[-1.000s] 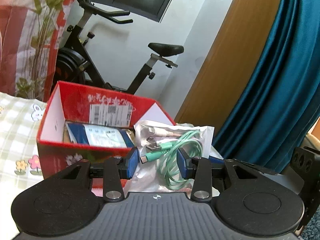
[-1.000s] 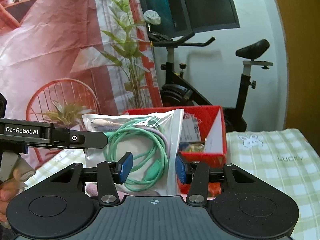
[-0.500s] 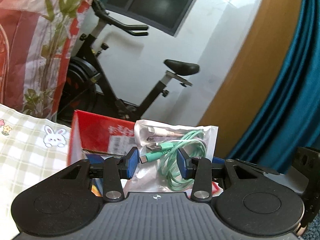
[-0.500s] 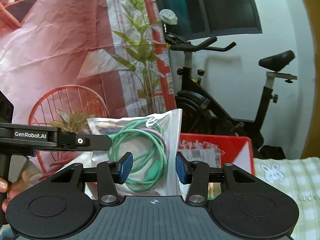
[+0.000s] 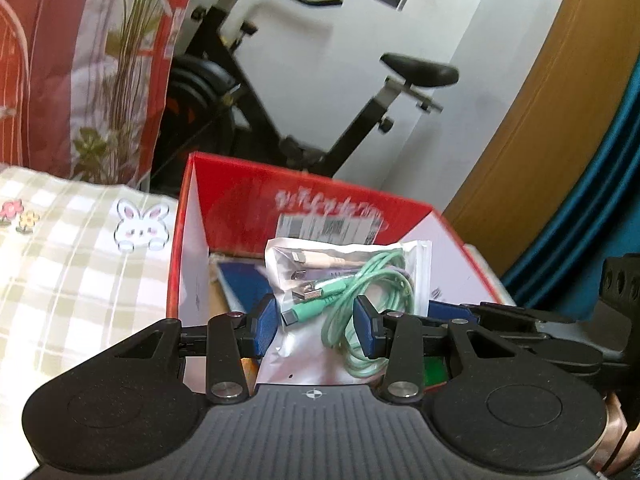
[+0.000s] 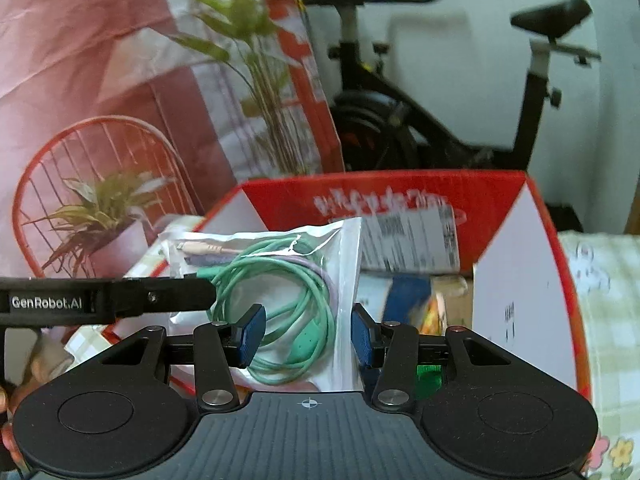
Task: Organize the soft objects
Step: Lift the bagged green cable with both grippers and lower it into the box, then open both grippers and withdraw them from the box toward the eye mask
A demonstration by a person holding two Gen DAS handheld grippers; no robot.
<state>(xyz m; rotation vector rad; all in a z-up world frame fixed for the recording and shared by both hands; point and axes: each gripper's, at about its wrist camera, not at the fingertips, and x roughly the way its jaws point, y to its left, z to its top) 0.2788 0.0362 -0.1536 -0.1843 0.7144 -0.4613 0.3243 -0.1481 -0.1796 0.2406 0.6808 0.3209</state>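
Observation:
A clear zip bag of coiled green and pink cables (image 5: 344, 292) stands upright between both grippers, over the open red cardboard box (image 5: 312, 200). My left gripper (image 5: 316, 324) is shut on the bag's sides. My right gripper (image 6: 306, 334) is shut on the same bag (image 6: 288, 276) from the opposite side. The box (image 6: 520, 248) holds blue packets (image 5: 240, 284) and other items. The left gripper's finger (image 6: 160, 298) crosses the right wrist view.
The box sits on a green-checked cloth with rabbit and flower prints (image 5: 80, 248). An exercise bike (image 5: 304, 92) stands behind the box. A red printed backdrop (image 6: 100, 80) hangs on the left; a teal curtain (image 5: 600, 208) is at the right.
Both grippers have come down with the bag towards the box; the box now fills more of both views and the bag sits lower over its opening.

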